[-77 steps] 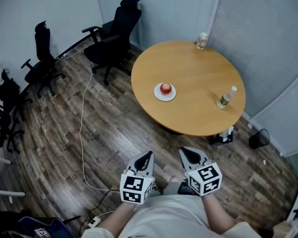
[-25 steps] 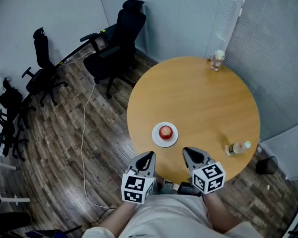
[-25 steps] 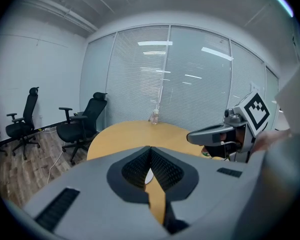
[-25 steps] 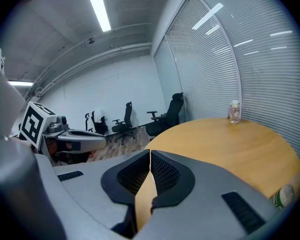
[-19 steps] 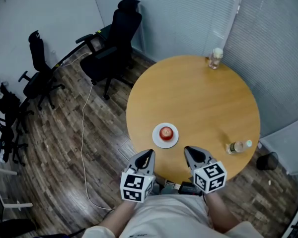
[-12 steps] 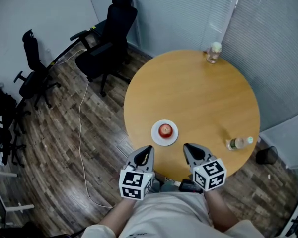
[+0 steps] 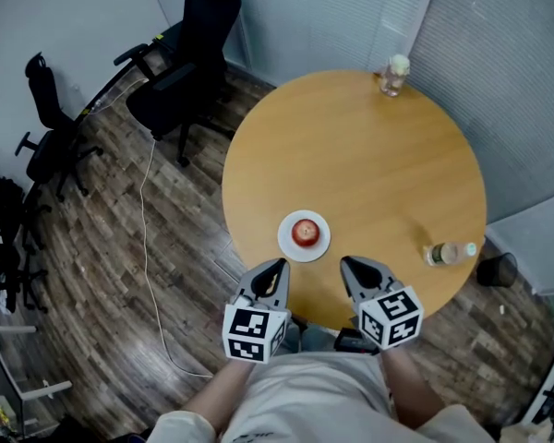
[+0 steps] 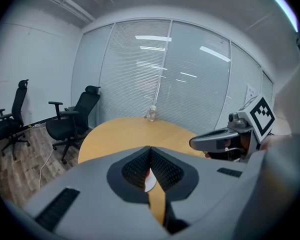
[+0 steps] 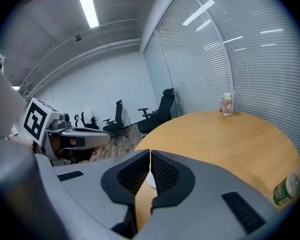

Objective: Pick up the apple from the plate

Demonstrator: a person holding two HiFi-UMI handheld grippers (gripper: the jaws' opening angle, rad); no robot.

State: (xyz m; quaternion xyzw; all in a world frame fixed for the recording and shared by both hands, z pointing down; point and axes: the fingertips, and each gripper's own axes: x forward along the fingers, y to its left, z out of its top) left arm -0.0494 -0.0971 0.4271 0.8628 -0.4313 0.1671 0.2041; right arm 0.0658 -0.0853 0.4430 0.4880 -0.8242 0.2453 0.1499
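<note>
The apple (image 7: 305,232) is seen on the plate (image 7: 285,245), not yet picked. The left gripper (image 7: 274,269) and right gripper (image 7: 348,265) are held closed and empty, near it.

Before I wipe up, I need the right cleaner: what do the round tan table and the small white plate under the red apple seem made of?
Round tan table: likely wood veneer or laminate, smooth satin finish; even colour, soft sheen.
Small white plate: probably glazed ceramic, possibly plastic; plain uniform white.
</note>
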